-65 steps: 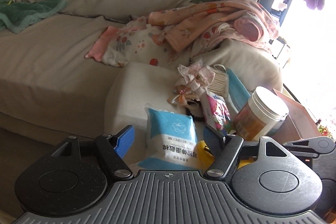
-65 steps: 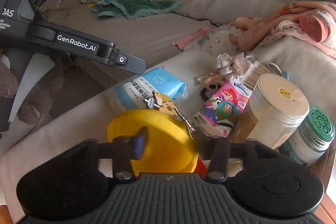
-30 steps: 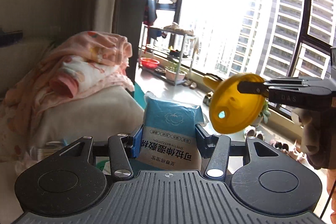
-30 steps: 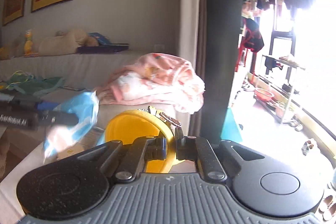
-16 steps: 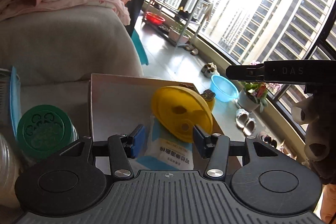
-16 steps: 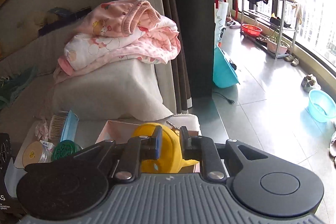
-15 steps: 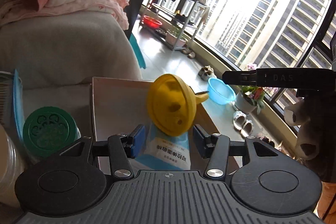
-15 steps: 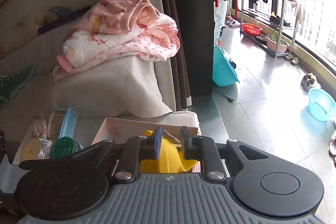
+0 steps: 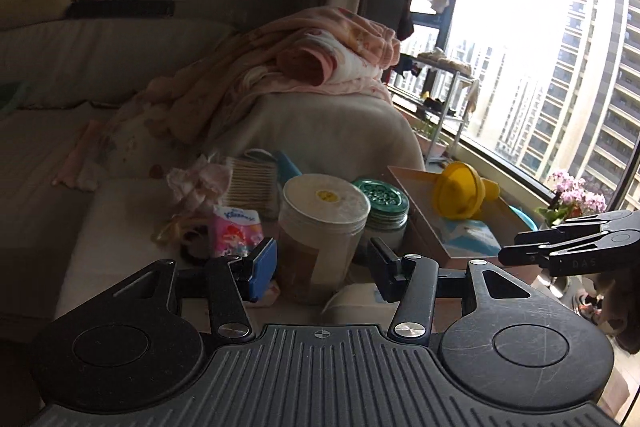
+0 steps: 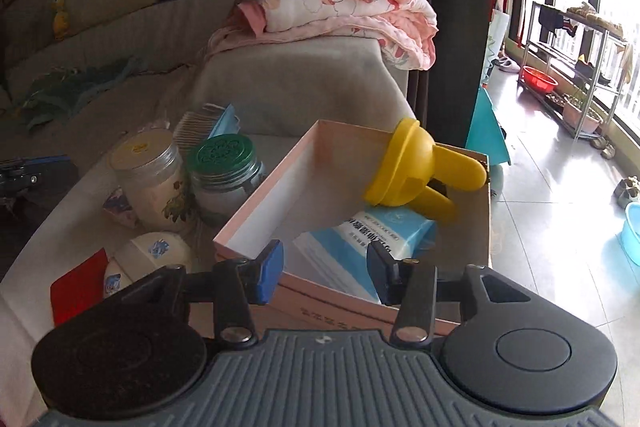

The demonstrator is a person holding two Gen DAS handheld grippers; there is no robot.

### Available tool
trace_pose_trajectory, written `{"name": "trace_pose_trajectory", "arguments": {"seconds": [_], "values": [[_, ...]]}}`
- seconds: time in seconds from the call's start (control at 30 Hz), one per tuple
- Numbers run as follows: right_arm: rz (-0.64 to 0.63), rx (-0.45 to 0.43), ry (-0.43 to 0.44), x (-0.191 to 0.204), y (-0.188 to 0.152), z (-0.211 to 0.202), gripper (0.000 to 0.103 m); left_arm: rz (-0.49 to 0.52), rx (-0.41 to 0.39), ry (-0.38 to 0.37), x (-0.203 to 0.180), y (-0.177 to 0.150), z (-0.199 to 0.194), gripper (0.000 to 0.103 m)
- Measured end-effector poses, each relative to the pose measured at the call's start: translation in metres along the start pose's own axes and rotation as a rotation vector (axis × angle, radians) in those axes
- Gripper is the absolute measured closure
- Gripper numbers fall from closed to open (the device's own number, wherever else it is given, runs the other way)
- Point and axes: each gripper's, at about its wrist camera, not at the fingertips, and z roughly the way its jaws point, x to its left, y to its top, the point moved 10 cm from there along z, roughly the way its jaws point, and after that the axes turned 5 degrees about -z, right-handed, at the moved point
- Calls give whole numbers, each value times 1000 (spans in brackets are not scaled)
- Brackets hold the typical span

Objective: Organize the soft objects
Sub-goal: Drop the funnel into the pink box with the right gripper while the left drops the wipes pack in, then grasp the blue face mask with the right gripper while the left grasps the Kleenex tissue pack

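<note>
Inside the cardboard box [image 10: 256, 215], the blue wipes pack [image 10: 368, 239] with printed Chinese characters lies flat, and the yellow funnel [image 10: 416, 167] leans on the box's far wall just above it. Left of the box stand a green-lidded jar [image 10: 226, 171] and a white-lidded jar [image 9: 324, 223]; beyond them sits a pink "Kleenex" tissue pack [image 9: 236, 231]. The right gripper [image 10: 324, 271] hovers spread wide and empty over the box's near edge, and the left gripper [image 9: 322, 263] gapes empty before the white-lidded jar.

Tissue pack [image 9: 237, 231] reads "Kleenex" (partly blurred).
</note>
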Motion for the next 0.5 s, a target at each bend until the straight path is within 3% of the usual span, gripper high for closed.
{"name": "trace_pose_trajectory", "arguments": {"seconds": [0.23, 0.5], "values": [[-123, 50, 93, 77, -18, 15, 52, -13, 148, -6, 31, -62, -4, 49], [-123, 79, 149, 115, -4, 47, 49, -3, 158, -44, 22, -79, 9, 49]]}}
